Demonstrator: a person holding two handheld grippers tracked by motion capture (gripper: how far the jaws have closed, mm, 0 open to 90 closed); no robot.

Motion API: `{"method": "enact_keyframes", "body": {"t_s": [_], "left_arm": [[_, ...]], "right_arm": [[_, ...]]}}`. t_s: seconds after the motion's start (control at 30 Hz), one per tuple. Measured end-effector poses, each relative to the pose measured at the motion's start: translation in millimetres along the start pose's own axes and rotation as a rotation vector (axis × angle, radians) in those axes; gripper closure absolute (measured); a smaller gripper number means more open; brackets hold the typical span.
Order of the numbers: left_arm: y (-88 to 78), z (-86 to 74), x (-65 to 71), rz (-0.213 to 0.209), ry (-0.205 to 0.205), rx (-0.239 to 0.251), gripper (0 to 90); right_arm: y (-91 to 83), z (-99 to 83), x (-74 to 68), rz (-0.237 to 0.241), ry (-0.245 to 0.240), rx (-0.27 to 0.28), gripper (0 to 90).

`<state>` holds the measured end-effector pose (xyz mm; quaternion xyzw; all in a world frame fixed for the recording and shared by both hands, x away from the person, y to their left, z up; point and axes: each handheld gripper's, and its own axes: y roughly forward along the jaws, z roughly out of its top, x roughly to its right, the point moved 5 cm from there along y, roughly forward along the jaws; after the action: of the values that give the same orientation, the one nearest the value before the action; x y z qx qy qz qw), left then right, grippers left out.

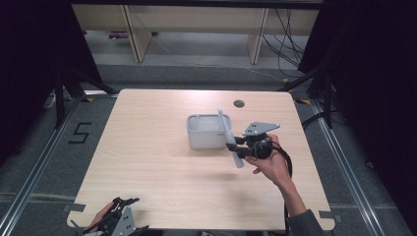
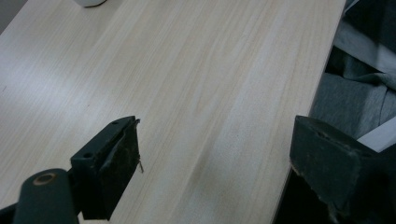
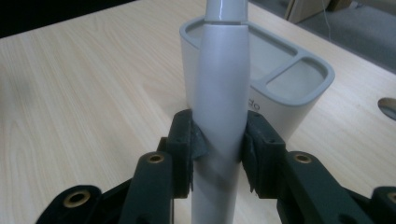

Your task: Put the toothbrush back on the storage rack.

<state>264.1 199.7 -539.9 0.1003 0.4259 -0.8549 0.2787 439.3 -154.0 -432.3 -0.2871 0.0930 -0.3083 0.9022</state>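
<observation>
Right tongs (image 3: 219, 149) clench one white handle (image 3: 220, 93) beside one grey holder (image 3: 285, 88); left tongs (image 2: 210, 163) gape, released.

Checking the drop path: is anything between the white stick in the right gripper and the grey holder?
Nothing visible. The stick, clamped in the right gripper, hangs just beside the holder, whose compartments look unblocked.

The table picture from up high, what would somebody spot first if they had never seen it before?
First comes the long pale grey handle, like an electric toothbrush, pinched upright in the right claw near the middle of the wooden table. Right behind it stands a grey holder with compartments in its top. Down at the near left corner, the left claw waits with its jaws wide apart and nothing between them.
</observation>
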Motion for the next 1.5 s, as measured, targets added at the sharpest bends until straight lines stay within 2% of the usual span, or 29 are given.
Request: {"method": "enact_keyframes", "body": {"t_s": [0.13, 0.17, 0.2, 0.27, 0.3, 0.33, 0.37, 0.43, 0.47, 0.57, 0.6, 0.67, 0.7, 0.73, 0.77, 0.87, 0.9, 1.0, 1.07, 1.13, 1.2, 1.3, 1.5], "left_arm": [[1.2, -0.1, 0.2, 0.001, -0.004, 0.005, 15.4], [0.7, -0.4, 0.1, -0.003, -0.001, -0.010, 15.4], [1.9, -0.5, 0.3, 0.015, -0.005, -0.002, 15.4], [2.1, -0.9, 0.0, 0.010, -0.006, -0.008, 15.4], [2.8, -1.2, -0.2, 0.023, -0.007, -0.004, 15.4], [2.0, -1.8, -0.9, 0.011, -0.005, -0.012, 15.4], [0.9, -1.9, -0.8, -0.001, -0.007, -0.014, 15.4], [1.1, -1.7, -0.7, 0.007, -0.013, -0.003, 15.4], [0.9, -1.4, -0.6, 0.008, -0.015, 0.001, 15.4], [0.9, -1.3, -0.9, 0.009, -0.013, -0.004, 15.4], [0.3, -1.8, -0.6, 0.002, -0.013, -0.010, 15.3], [0.5, -1.7, -0.6, 0.006, -0.018, -0.003, 15.4], [1.0, -1.8, -0.9, 0.009, -0.018, 0.001, 15.4], [0.2, -1.8, -0.7, 0.002, -0.015, -0.010, 15.4], [0.5, -1.7, -0.6, 0.006, -0.011, -0.005, 15.4], [0.3, -1.5, -0.4, 0.004, -0.014, -0.006, 15.3], [0.5, -1.6, -0.1, 0.000, -0.018, -0.007, 15.3], [1.4, -1.6, -0.3, 0.008, -0.016, 0.006, 15.4], [1.4, -1.5, -0.2, 0.008, -0.015, 0.007, 15.4], [1.5, -1.4, 0.3, 0.004, -0.018, 0.010, 15.3], [0.9, -1.7, 0.4, 0.000, -0.015, -0.001, 15.3], [1.5, -1.2, 0.3, 0.012, -0.012, 0.002, 15.3], [1.3, -1.4, 0.3, 0.005, -0.009, -0.003, 15.3]], "right_arm": [[2.7, 5.1, 0.2, 0.004, 0.009, 0.031, 66.8], [4.0, 6.3, 0.1, 0.011, 0.014, 0.041, 66.8], [4.7, 7.7, 0.4, 0.016, 0.016, 0.048, 66.8], [5.9, 9.1, 0.3, 0.023, 0.022, 0.058, 66.8], [6.5, 10.0, -0.8, 0.024, 0.038, 0.061, 66.8], [9.1, 12.8, -1.9, 0.032, 0.042, 0.079, 66.8], [10.4, 14.7, -0.7, 0.029, 0.024, 0.086, 66.8], [11.6, 18.8, -0.7, 0.034, 0.016, 0.098, 66.8], [11.8, 20.7, -2.2, 0.027, 0.037, 0.103, 66.8], [13.4, 28.1, -1.6, 0.029, 0.011, 0.119, 66.8], [14.5, 30.4, -2.6, 0.036, 0.016, 0.132, 66.8], [14.4, 31.8, -3.8, 0.039, 0.028, 0.127, 66.8], [15.2, 34.0, -2.8, 0.037, 0.013, 0.136, 66.8], [16.8, 37.2, -3.8, 0.040, 0.026, 0.140, 66.8], [17.6, 39.0, -2.1, 0.038, 0.003, 0.150, 66.8], [19.7, 42.7, -2.6, 0.037, 0.013, 0.162, 66.8], [20.3, 44.6, -4.1, 0.051, 0.024, 0.156, 66.8], [20.9, 47.2, -3.0, 0.044, 0.008, 0.166, 66.8], [23.0, 50.1, -5.8, 0.066, 0.043, 0.172, 66.8], [22.7, 51.3, -4.5, 0.062, 0.027, 0.170, 66.8], [23.0, 55.3, -5.2, 0.065, 0.046, 0.178, 66.8], [23.6, 60.5, -6.1, 0.066, 0.037, 0.186, 66.8], [25.7, 70.5, -5.8, 0.073, 0.019, 0.206, 66.8]]}}
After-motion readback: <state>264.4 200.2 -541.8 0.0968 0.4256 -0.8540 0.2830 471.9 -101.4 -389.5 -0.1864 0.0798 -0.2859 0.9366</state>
